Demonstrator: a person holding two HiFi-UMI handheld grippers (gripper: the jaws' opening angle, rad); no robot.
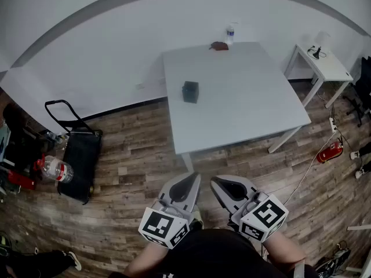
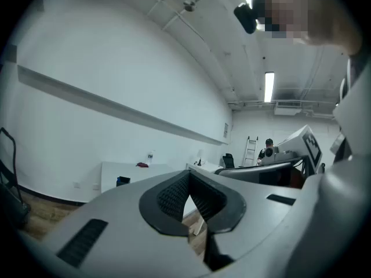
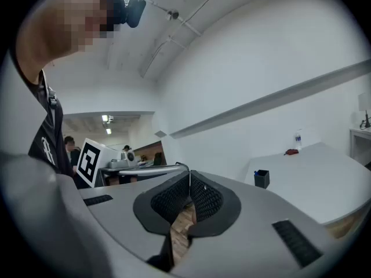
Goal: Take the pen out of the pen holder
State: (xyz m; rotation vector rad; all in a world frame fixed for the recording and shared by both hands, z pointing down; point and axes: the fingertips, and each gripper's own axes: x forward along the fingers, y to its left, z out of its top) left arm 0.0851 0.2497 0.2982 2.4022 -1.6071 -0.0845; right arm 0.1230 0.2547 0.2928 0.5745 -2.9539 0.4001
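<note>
A dark square pen holder stands on the left part of a white table, far ahead of both grippers. In the right gripper view the pen holder shows a blue pen tip at its rim; in the left gripper view the holder is small and distant. My left gripper and right gripper are held side by side close to my body, over the wooden floor short of the table. Each is shut with nothing between its pads, as the left gripper and right gripper show.
A water bottle and a reddish-brown object sit at the table's far edge. A small white side table stands at the right, with a red fire extinguisher on the floor. A black trolley and a water jug are at the left.
</note>
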